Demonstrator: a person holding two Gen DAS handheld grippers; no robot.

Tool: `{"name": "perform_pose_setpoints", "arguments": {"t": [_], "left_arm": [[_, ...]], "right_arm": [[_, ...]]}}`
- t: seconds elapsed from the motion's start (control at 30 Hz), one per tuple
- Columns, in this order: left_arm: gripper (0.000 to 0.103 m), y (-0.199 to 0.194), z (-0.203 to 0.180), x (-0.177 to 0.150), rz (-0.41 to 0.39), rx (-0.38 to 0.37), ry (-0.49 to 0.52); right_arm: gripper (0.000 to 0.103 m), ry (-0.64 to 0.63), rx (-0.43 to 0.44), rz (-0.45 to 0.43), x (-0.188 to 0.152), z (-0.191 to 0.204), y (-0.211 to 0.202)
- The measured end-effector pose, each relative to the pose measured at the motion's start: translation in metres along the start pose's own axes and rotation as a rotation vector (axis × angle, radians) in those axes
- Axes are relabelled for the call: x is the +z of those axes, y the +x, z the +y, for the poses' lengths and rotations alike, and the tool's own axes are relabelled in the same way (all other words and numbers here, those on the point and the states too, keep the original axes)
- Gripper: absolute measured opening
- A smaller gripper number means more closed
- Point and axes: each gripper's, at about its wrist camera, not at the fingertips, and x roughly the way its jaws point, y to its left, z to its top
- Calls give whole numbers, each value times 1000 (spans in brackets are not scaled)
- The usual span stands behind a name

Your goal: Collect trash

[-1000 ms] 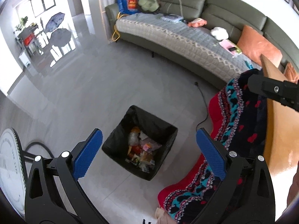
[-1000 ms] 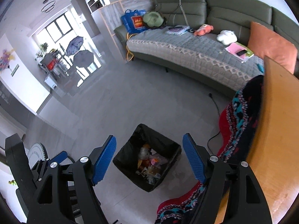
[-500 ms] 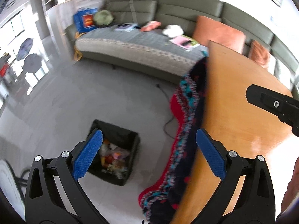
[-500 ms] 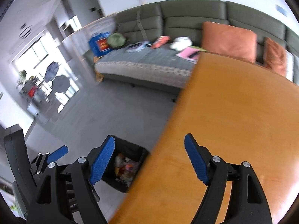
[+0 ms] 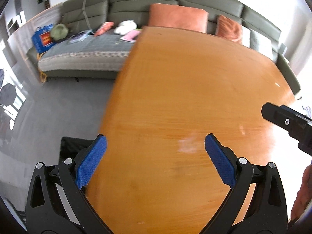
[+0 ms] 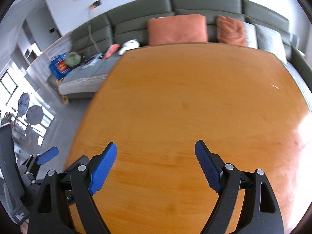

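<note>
My left gripper point(image 5: 155, 139) hangs open over the left edge of an orange wooden table point(image 5: 185, 87), with nothing between its blue pads. Behind its left finger, a corner of the black trash bin point(image 5: 72, 146) shows on the floor; its contents are hidden. My right gripper point(image 6: 156, 145) is above the table point(image 6: 185, 107), its jaws opening and empty. Each gripper also shows in the other view: the right gripper point(image 5: 282, 119) at the right edge, the left gripper point(image 6: 47, 157) at the lower left. No trash shows on the wood.
A green sofa point(image 5: 136, 5) with orange cushions point(image 5: 177, 17) and scattered items runs behind the table. Grey tiled floor point(image 5: 58, 107) lies to the left. A hand point(image 5: 304, 191) shows at the right edge.
Both grippers have swung right, from above the floor bin to above the table. The bin has slid to the lower left and is mostly hidden. The right jaws stand slightly wider.
</note>
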Motion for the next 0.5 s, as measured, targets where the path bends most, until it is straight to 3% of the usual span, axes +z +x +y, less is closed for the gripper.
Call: {"name": "perform_pose_setpoints", "arguments": {"t": [0.2, 0.5], "left_arm": [[97, 9, -45, -2, 14, -38, 46], [97, 25, -86, -22, -4, -43, 74]], "right_arm": [[83, 62, -43, -5, -12, -49, -5], [83, 92, -97, -15, -58, -103, -6]]}}
